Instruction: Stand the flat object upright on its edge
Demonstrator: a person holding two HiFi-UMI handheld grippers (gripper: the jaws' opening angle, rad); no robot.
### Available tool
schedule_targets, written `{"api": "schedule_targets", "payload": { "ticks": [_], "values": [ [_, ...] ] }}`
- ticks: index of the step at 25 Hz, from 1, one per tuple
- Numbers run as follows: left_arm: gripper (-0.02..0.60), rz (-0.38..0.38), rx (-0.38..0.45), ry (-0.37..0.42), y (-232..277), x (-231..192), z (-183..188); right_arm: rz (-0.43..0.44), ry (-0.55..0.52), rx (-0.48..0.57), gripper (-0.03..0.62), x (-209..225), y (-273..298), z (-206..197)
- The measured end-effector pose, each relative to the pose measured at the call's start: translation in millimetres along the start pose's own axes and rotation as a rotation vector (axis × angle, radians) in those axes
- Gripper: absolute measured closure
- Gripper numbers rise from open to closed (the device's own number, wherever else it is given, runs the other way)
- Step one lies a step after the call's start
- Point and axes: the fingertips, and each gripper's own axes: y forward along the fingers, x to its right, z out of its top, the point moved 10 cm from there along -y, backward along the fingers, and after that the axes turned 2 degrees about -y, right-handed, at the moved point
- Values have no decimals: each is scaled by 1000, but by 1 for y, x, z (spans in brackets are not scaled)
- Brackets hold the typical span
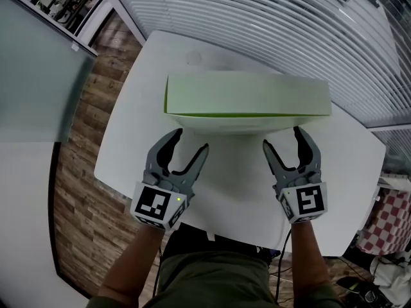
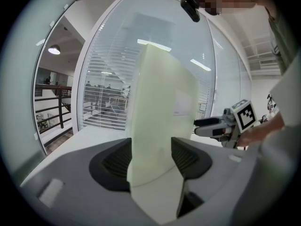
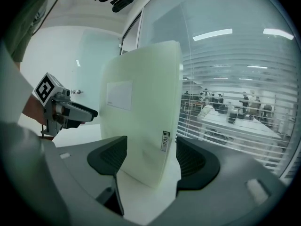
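A pale green flat box (image 1: 247,95) stands upright on its long edge across the white table (image 1: 237,194), a small label on its side (image 3: 164,140). My left gripper (image 1: 190,141) is open just in front of the box's left part, fingertips close to its near face. My right gripper (image 1: 282,138) is open in front of the right part. In the left gripper view the box (image 2: 160,102) rises ahead between the pads, untouched, with the right gripper (image 2: 214,126) beyond. The right gripper view shows the box (image 3: 141,107) the same way, and the left gripper (image 3: 75,112).
The table's near edge lies just behind the grippers, by the person's lap. Wood floor (image 1: 83,172) runs along the left. A glass wall with blinds (image 1: 289,18) stands behind the table. A checkered cloth (image 1: 385,220) is at the right.
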Motion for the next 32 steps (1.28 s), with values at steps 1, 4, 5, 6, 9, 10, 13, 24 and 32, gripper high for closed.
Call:
{"api": "schedule_targets", "payload": {
  "ticks": [1,4,5,6,9,10,13,24,32],
  "values": [
    [342,-1,1,-3,-2,-1,0,-2,-1,-2,281,-1,-1,1],
    [342,-1,1,-9,-6,-1,0,-6,-1,-8,281,-4,-4,0],
    [342,-1,0,-10,-7,0,-1,-7,0,-9,281,-5,-6,-1],
    [342,-1,0,-9,-8,1,-2,-8,3,-9,281,-6,-8,-3],
    [342,-5,0,-5,-11,4,-4,-16,7,-3,281,-7,-13,-7],
    [342,-6,0,-4,-13,5,-4,-21,7,-1,281,-8,-15,-8],
    [342,-8,-1,3,-21,6,-5,-30,15,4,281,-9,-22,-6],
    [352,-17,-4,23,-52,23,1,43,32,8,286,-22,-50,12],
    [408,-50,-3,47,-67,38,8,98,38,64,342,-35,-64,33]
  ]
}}
